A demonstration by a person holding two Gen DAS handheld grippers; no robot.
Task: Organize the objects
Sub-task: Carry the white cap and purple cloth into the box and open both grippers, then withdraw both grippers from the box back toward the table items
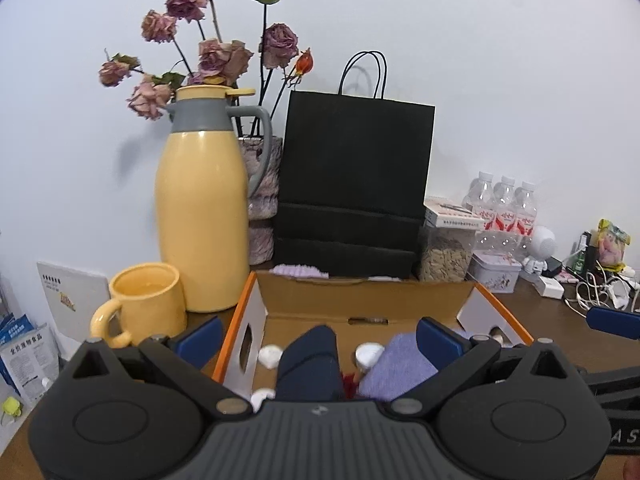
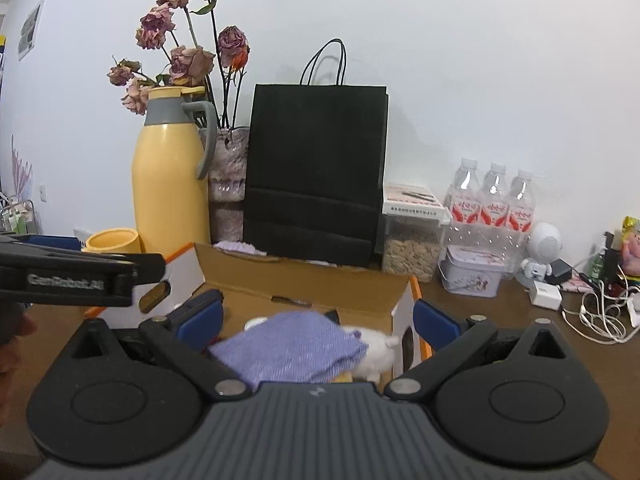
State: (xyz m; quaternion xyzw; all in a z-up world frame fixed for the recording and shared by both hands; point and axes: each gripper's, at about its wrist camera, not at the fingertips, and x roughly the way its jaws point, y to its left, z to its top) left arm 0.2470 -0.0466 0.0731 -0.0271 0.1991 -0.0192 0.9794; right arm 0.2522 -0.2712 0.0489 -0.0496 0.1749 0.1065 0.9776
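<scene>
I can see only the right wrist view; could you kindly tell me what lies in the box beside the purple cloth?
Observer: A dark navy cloth item lies just left of the purple cloth in the cardboard box.
Operator: Thank you. Is the left gripper holding anything?
Observer: No, the left gripper is open over the box, fingers wide apart.
Operator: And the yellow mug, of which I see only the rim?
Observer: The yellow mug stands upright left of the box, its handle pointing away from the box.
</scene>
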